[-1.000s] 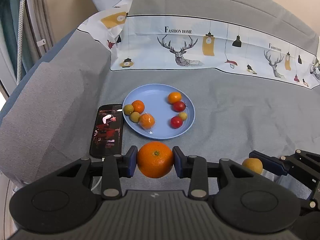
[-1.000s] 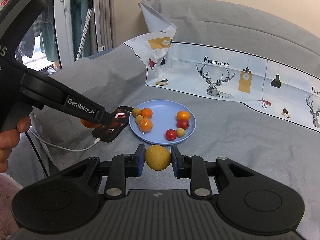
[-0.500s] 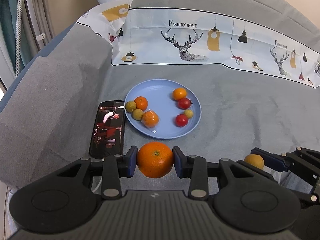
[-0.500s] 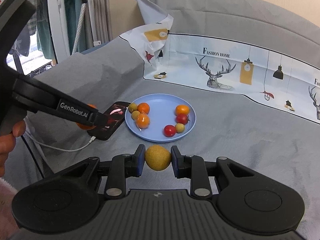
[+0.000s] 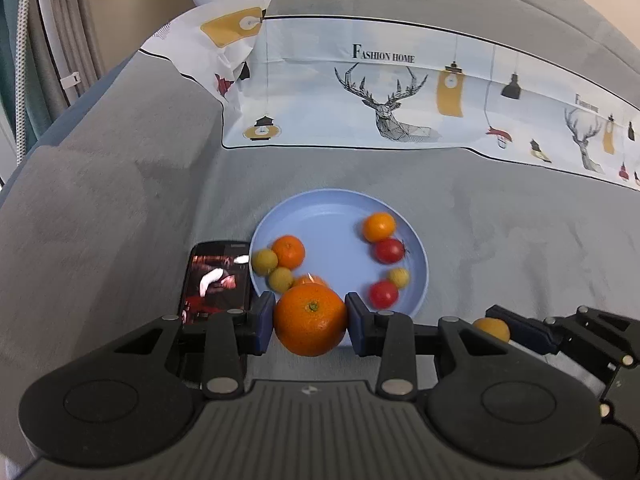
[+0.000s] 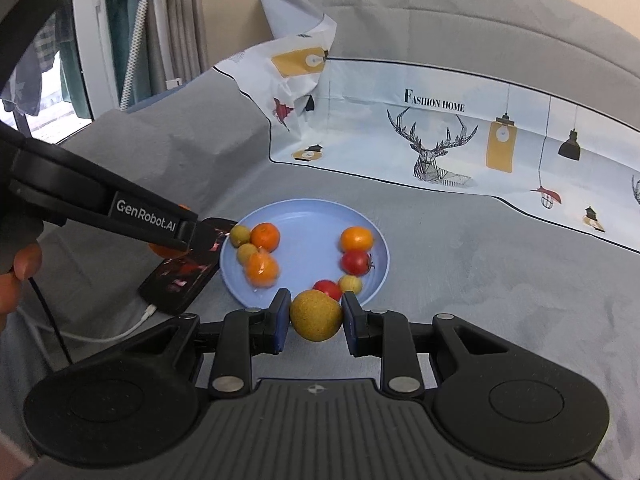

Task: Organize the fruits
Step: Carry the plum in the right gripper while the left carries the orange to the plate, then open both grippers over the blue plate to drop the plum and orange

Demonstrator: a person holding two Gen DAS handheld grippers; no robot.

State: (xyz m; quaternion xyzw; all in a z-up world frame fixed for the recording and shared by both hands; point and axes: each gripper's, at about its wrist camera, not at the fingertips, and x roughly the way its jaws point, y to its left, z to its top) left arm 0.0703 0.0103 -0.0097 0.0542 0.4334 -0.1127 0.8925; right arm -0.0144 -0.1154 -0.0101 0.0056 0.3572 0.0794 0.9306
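Left gripper (image 5: 310,323) clamped on a large orange (image 5: 310,319), blue pads pressed to either side of the fruit, stem end facing the camera. Orange held just short of the near rim of the blue plate (image 5: 320,228), overlapping that rim in the left wrist view and hiding part of a wrapped orange fruit (image 5: 310,279) behind it. Height above the cloth not discernible.

Right gripper (image 6: 316,317) closed around a yellow-brown round fruit (image 6: 316,317), pads touching both flanks. Fruit carried at the plate's near edge, just in front of a red cherry tomato (image 6: 327,287) and a small yellow fruit (image 6: 351,283).

On the plate's left side: two small yellow-green fruits (image 5: 265,261), a small orange (image 5: 288,251) beside them, and the wrapped one nearest the front. On the right side: another small orange (image 5: 378,226), a red tomato (image 5: 389,250) touching it, then the small yellow fruit and the second tomato.

Black phone (image 5: 216,280) flat on the grey cloth (image 5: 500,240), screen lit, just left of the plate, white cable (image 6: 120,330) plugged into its near end. Printed deer sheet (image 5: 400,100) propped up behind, well apart from the plate.
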